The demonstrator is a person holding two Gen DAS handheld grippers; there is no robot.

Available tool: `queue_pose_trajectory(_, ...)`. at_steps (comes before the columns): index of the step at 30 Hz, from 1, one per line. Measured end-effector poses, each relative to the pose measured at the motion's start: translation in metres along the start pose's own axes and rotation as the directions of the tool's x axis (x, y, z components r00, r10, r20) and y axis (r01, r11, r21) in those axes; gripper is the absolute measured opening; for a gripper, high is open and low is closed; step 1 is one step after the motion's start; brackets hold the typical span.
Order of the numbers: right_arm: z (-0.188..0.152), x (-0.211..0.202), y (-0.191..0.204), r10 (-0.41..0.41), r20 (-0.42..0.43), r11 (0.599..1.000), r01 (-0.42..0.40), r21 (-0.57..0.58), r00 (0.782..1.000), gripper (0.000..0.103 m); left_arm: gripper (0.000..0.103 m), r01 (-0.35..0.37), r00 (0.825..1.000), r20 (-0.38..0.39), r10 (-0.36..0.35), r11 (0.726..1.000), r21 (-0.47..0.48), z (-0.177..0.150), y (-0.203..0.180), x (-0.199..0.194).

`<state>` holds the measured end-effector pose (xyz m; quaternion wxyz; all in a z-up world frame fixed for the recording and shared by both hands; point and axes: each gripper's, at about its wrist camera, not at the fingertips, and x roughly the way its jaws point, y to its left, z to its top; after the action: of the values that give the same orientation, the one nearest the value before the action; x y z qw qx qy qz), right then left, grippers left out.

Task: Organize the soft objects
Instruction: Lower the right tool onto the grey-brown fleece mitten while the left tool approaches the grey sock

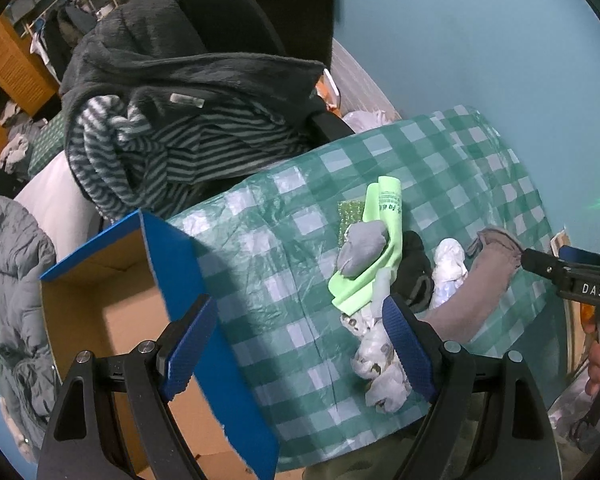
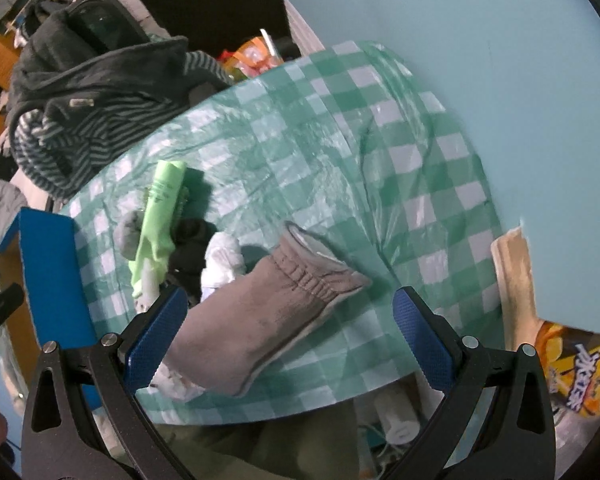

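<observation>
My claws carry blue pads [image 2: 420, 344]. The tabletop [image 2: 308, 128] is green-and-white check; at ten o'clock lie a lime-green cloth [image 2: 160, 208] and striped grey clothing [image 2: 60, 140]. The sock [image 2: 260, 320] is taupe.

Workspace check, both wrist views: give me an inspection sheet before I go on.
Surface: table under a green checked cloth, wrinkled.
Job's things: brown sock, lime green cloth with a grey bundle on it, black item, white bundles, patterned white piece; all clustered at the near edge.
Box: open cardboard box with blue flaps, left of the table.
Clutter: snack bag at right.
Grippers: left gripper open, empty; right gripper open, straddling the sock.
Cables: nothing seen.
Surroundings: chair piled with clothes; blue wall.
</observation>
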<state>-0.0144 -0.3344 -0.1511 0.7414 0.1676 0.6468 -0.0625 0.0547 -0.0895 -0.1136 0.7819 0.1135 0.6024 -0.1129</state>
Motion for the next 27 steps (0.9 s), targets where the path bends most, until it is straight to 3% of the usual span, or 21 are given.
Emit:
queue_pose_trajectory(23,-0.003,0.067,-0.02,0.038,-0.105,0.989,-0.023,0.145,0.994,0.102,0.086,0.044,0.994,-0.104,-0.041,0.999,0.028,0.021,-0.02,0.072)
queue_pose_trajectory(27,0.0,0.073,-0.019,0.06,-0.118,0.991,-0.045,0.123,0.991,0.093,0.086,0.049,0.992,-0.12,-0.046,0.998,0.025,0.026,-0.022,0.082)
